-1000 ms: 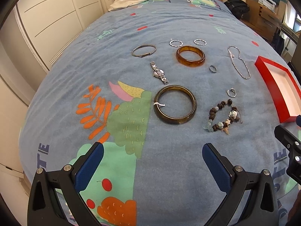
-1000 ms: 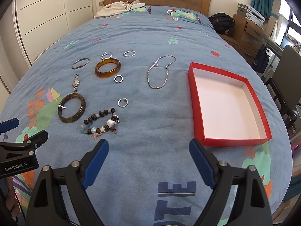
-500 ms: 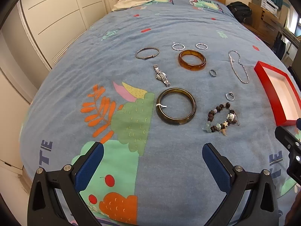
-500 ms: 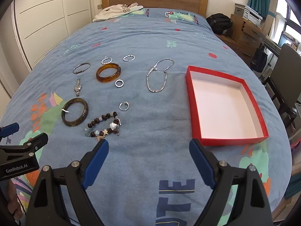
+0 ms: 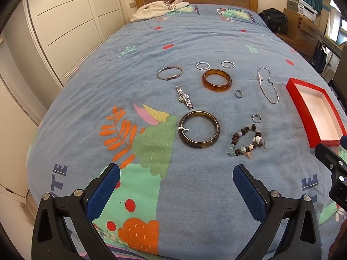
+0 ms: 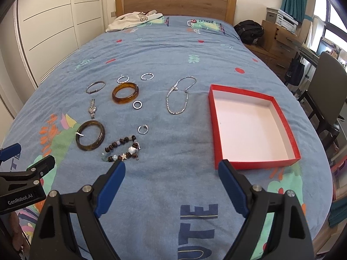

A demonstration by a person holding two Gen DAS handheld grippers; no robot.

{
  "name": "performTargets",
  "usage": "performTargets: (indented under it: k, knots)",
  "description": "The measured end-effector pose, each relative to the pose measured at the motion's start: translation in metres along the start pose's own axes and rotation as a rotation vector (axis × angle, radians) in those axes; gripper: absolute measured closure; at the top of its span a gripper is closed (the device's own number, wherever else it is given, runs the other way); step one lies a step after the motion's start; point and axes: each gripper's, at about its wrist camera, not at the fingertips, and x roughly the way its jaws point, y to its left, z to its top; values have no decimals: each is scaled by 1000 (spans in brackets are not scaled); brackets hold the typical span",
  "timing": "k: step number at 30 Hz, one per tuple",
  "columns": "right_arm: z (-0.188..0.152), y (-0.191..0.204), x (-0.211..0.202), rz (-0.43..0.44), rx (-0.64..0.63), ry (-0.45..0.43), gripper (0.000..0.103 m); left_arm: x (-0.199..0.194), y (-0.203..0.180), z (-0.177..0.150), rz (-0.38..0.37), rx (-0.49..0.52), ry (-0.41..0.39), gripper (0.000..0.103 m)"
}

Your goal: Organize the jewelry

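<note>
Jewelry lies spread on a blue patterned bedspread: a dark green bangle (image 5: pixel 199 129), an amber bangle (image 5: pixel 216 80), a beaded bracelet (image 5: pixel 246 140), a watch (image 5: pixel 184 97), a silver chain (image 6: pixel 179 95), a thin metal bangle (image 5: pixel 169 73) and several small silver rings. An empty red box (image 6: pixel 251 125) with a white inside sits to the right of them. My left gripper (image 5: pixel 176 174) hangs open over the near bedspread, short of the green bangle. My right gripper (image 6: pixel 171 170) is open too, between the beaded bracelet and the box's near corner. Both hold nothing.
A white garment (image 6: pixel 134 20) lies by the wooden headboard (image 6: pixel 175 2). White wardrobe doors (image 5: pixel 65 21) run along the left. A black bag (image 6: pixel 249 31), wooden drawers (image 6: pixel 279 41) and a chair (image 6: pixel 327 91) stand right of the bed.
Both grippers have pulled back and risen a little, so the jewelry and box sit lower and smaller in each view. Nothing on the bed has shifted; both grippers stay open.
</note>
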Motion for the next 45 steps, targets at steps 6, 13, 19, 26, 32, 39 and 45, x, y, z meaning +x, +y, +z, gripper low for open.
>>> performTargets:
  k: [6, 13, 19, 26, 32, 39, 45]
  knots:
    - [-1, 0, -6, 1, 5, -12, 15, -6, 1, -1, -34, 5, 11, 1]
    - [1, 1, -10, 11, 2, -23, 15, -5, 1, -2, -48, 3, 24, 1]
    - [2, 3, -8, 17, 3, -15, 15, -6, 0, -2, -48, 14, 22, 1]
    - [7, 3, -3, 25, 3, -10, 15, 0, 6, 5, -37, 1, 29, 2]
    - [12, 4, 1, 41, -2, -6, 15, 5, 10, 10, -17, 9, 26, 2]
    - [18, 1, 9, 58, -10, 3, 15, 13, 17, 17, -33, -11, 35, 8]
    - [29, -3, 17, 64, -10, 5, 15, 24, 30, 27, -18, -38, 45, 8]
